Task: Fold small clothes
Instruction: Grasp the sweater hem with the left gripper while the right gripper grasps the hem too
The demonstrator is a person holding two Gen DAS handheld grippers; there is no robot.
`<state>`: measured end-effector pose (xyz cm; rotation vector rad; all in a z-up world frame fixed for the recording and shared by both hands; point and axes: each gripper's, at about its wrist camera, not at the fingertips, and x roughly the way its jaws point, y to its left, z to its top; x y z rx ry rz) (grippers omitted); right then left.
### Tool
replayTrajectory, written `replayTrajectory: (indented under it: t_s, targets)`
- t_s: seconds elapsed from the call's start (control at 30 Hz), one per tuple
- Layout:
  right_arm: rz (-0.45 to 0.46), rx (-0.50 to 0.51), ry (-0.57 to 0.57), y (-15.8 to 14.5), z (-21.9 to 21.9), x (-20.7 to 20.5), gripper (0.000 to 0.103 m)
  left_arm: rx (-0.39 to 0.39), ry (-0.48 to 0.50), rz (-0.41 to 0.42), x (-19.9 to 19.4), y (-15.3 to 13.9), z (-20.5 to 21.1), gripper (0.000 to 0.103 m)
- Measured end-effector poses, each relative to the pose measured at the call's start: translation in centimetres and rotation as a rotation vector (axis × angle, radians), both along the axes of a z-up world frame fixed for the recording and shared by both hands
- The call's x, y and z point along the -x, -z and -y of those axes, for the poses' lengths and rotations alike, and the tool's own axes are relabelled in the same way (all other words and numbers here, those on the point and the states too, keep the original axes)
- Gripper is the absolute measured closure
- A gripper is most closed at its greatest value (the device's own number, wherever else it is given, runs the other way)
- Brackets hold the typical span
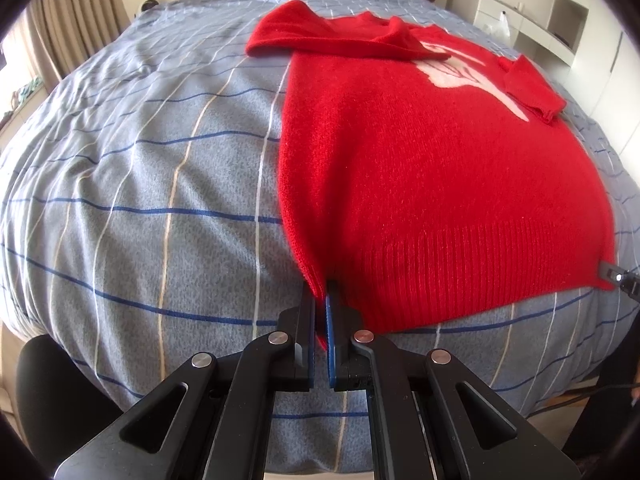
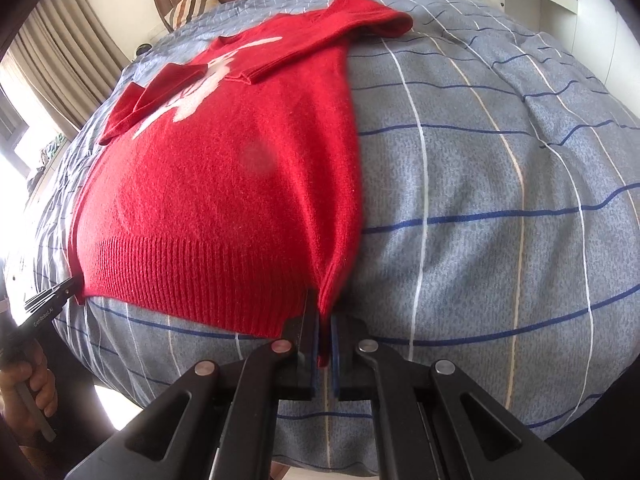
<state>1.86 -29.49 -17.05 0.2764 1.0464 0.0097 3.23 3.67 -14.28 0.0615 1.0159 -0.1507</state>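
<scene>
A small red knit sweater [image 1: 420, 168] with a white pattern on its chest lies flat on the bed, both sleeves folded in over the chest. My left gripper [image 1: 321, 300] is shut on the hem's left corner, red cloth pinched between the blue pads. In the right wrist view the same sweater [image 2: 224, 184] spreads to the left, and my right gripper [image 2: 325, 312] is shut on the hem's right corner. Each gripper shows in the other's view: the right one [image 1: 616, 278] at the far hem corner, the left one [image 2: 60, 294] held by a hand [image 2: 28, 384].
The bed wears a grey-blue cover [image 1: 152, 184] with blue and white lines, bare on both sides of the sweater. Striped pillows and a wooden headboard [image 2: 188, 0] are at the far end. Curtains [image 1: 68, 28] hang left, white shelves [image 1: 536, 20] stand right.
</scene>
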Motion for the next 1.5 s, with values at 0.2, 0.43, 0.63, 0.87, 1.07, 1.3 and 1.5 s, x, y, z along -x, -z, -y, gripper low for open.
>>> replayTrajectory:
  t_s: [0.2,0.43,0.63,0.87,1.07,1.3,1.5]
  targets:
    - [-0.003,0.008,-0.004,0.0,-0.1,-0.1,0.099,-0.013,0.000,0.007,0.0,0.0,0.2,0.100]
    - [0.000,0.024,-0.005,-0.1,-0.3,-0.1,0.099,-0.013,-0.001,0.008,0.1,0.1,0.2,0.100]
    - [0.005,0.041,-0.005,0.0,-0.5,0.0,0.099,-0.017,0.000,0.011,0.2,0.1,0.2,0.100]
    - [0.020,0.054,0.004,0.0,-0.7,0.3,0.099,-0.041,0.003,0.018,0.3,0.0,0.5,0.100]
    - [0.026,0.056,0.001,-0.1,-0.8,0.4,0.099,-0.058,-0.003,0.027,0.3,0.0,0.8,0.099]
    - [0.029,0.037,0.011,-0.1,-0.6,0.7,0.097,-0.059,-0.002,0.035,0.5,0.0,0.9,0.099]
    - [-0.056,-0.002,-0.039,-0.4,0.1,1.9,0.064,-0.121,-0.031,-0.006,1.4,-0.7,0.4,0.039]
